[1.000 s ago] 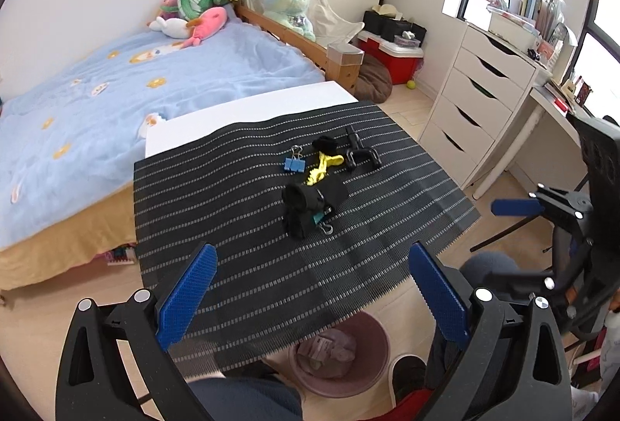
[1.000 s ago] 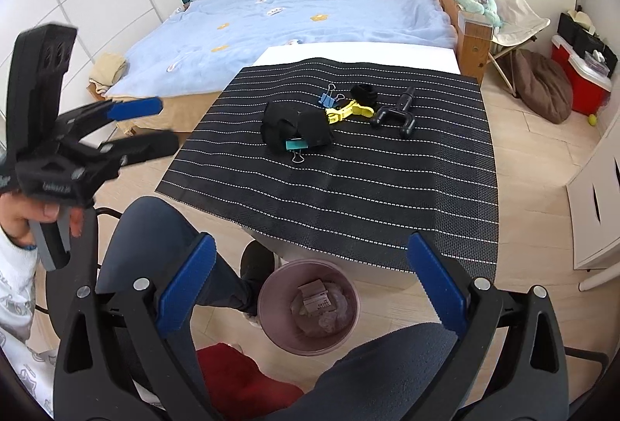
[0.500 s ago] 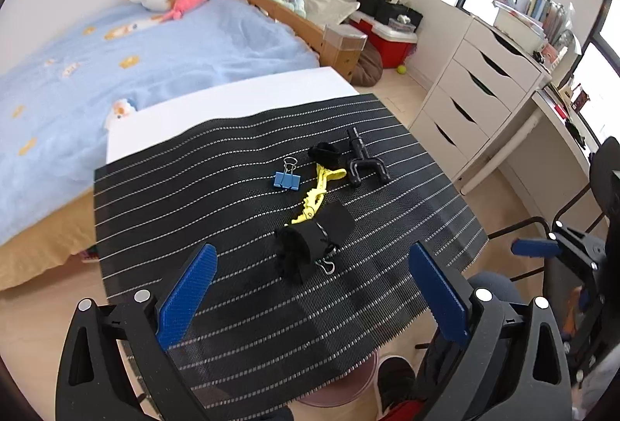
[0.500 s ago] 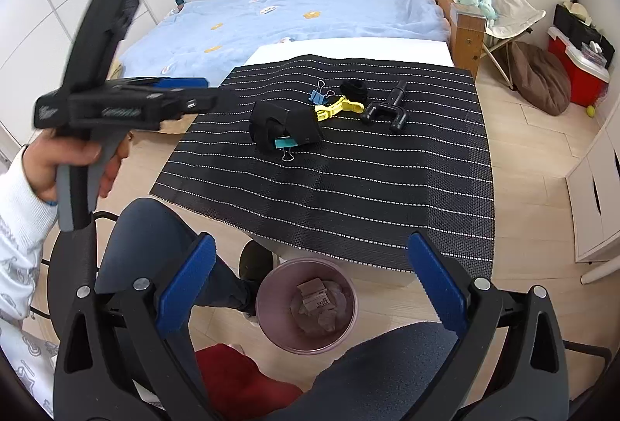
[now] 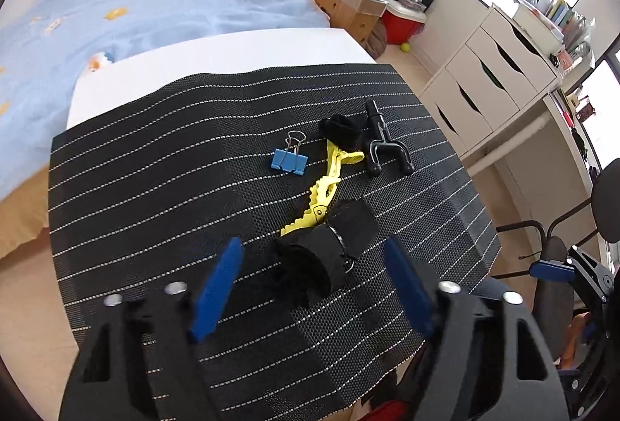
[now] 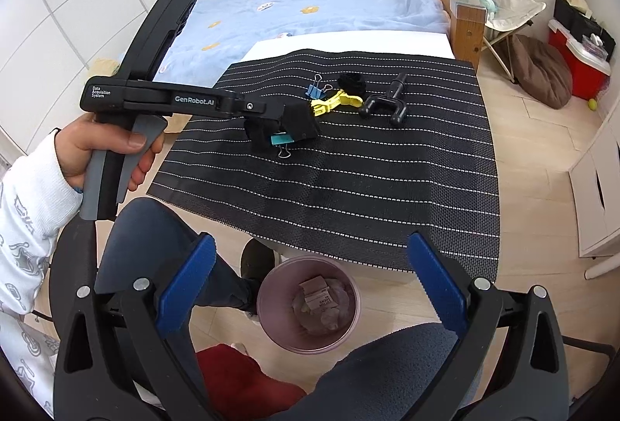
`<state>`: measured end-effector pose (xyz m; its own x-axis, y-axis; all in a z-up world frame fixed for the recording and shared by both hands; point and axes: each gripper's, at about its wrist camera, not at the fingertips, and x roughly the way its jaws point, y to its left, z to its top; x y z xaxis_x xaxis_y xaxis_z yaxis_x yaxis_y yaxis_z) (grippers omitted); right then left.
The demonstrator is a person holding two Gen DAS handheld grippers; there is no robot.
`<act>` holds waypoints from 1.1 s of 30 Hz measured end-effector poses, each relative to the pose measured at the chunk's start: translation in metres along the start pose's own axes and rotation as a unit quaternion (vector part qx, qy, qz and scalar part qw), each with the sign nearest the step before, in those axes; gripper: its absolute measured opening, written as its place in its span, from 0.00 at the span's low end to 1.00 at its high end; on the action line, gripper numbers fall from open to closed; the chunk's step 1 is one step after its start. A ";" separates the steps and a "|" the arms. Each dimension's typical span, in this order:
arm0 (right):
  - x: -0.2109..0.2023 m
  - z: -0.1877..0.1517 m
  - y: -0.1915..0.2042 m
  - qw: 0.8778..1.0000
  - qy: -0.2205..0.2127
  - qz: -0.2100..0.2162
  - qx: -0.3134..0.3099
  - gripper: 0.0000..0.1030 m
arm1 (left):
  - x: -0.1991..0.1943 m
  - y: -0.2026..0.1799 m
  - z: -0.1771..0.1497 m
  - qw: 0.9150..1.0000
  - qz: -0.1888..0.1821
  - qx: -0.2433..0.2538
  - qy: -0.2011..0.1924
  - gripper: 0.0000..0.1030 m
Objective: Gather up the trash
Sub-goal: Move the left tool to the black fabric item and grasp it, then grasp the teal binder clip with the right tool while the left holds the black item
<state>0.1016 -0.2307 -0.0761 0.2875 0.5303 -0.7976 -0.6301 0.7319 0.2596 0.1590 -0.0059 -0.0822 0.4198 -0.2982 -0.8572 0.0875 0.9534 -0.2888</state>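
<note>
Jaws of the left gripper [image 5: 312, 279] were closing around a black strap bundle [image 5: 310, 266] on the striped mat [image 5: 155, 196], the bundle lying between the blue pads [image 5: 217, 281] with a gap visible on each side, so nothing was pinched. Seen from the right wrist, a hand [image 6: 104, 149] in a white patterned sleeve squeezed that gripper's grey trigger, its tip down over the bundle, where a teal binder clip [image 6: 282, 140] showed at the bundle's near edge. Farther along the mat lay a yellow clip [image 5: 323, 188], touching the bundle at one end, a blue binder clip [image 5: 288, 161], a small black band [image 5: 341, 130] and a black forked plastic part [image 5: 381, 153]. The mat covered most of the white table [image 5: 217, 52] beside the bed [image 5: 135, 6]. The right gripper [image 6: 310, 289] hung with its jaws spread wide and empty, above a pink bin [image 6: 271, 304] on the floor that already held crumpled paper and a small carton.
</note>
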 end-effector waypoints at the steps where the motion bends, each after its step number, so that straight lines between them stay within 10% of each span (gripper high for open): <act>1: 0.001 0.000 0.000 1.000 0.000 0.000 0.000 0.95 | 0.001 0.000 0.000 1.000 0.000 0.002 0.002 0.52; 12: 0.006 0.002 0.002 1.000 0.004 0.005 -0.002 0.95 | 0.002 -0.005 0.000 1.000 -0.003 0.012 0.006 0.17; 33: 0.017 0.017 0.019 1.000 0.008 0.011 -0.027 0.95 | -0.040 -0.012 0.000 0.998 -0.008 0.008 -0.057 0.13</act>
<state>0.1067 -0.2009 -0.0756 0.2612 0.5383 -0.8013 -0.6749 0.6953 0.2471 0.1413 -0.0056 -0.0439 0.5176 -0.3067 -0.7988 0.1083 0.9495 -0.2944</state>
